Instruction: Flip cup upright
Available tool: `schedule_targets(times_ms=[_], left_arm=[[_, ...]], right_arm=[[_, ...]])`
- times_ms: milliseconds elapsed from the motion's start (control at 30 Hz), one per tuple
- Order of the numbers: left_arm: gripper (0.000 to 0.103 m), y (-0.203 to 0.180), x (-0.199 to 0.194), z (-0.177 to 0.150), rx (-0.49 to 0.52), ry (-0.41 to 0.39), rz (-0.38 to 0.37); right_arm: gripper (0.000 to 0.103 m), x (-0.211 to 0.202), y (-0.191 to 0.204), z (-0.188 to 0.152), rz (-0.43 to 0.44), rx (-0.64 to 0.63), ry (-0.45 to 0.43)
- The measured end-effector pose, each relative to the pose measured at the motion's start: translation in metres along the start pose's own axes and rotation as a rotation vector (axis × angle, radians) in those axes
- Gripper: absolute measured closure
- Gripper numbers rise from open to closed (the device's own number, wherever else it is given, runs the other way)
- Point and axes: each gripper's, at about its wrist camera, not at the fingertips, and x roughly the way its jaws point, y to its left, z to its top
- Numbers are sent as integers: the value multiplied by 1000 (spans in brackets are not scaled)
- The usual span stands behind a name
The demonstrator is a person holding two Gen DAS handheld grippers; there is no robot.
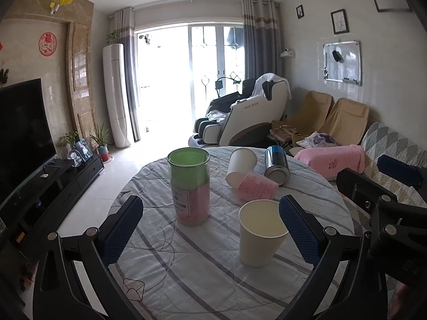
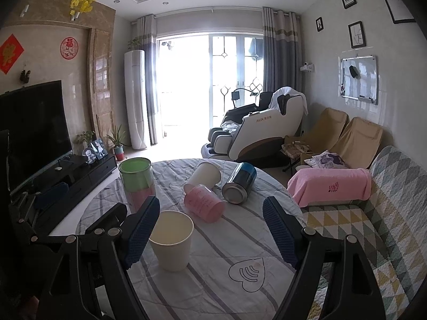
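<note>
Cup: white paper cup [image 1: 260, 233] sits upright, mouth up, near the front edge of the surface [image 1: 186, 280].
Left gripper: the left gripper [image 1: 210, 229] is wide open, holding nothing; the cup is just inside its right finger [image 1: 299, 232], maybe touching, can't really tell.
Right gripper: the right gripper [image 2: 210, 233] is spread open and empty too, with the cup right beside its left finger [image 2: 140, 232].
Other stuff: a second white cup [image 1: 241, 166], a pink cup [image 1: 257, 188] and a blue can [image 1: 277, 164] all lie on their sides toward the far edge, bunched together; a tall jar with a green lid [image 1: 190, 186] stands upright toward the left edge.
Surface: round, under a striped grey-and-white cloth.
Room: living room with a TV [image 2: 34, 130], a massage chair [image 2: 261, 130], a sofa [image 2: 373, 213] and a bright balcony door [image 2: 202, 85].
</note>
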Motion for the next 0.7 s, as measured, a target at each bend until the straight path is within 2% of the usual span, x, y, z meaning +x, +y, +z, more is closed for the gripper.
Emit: schedule_targets(times_ms=[700], left_arm=[[0,1,0,0,-2,5,3]], right_arm=[[22,2,3,0,6,1,13]])
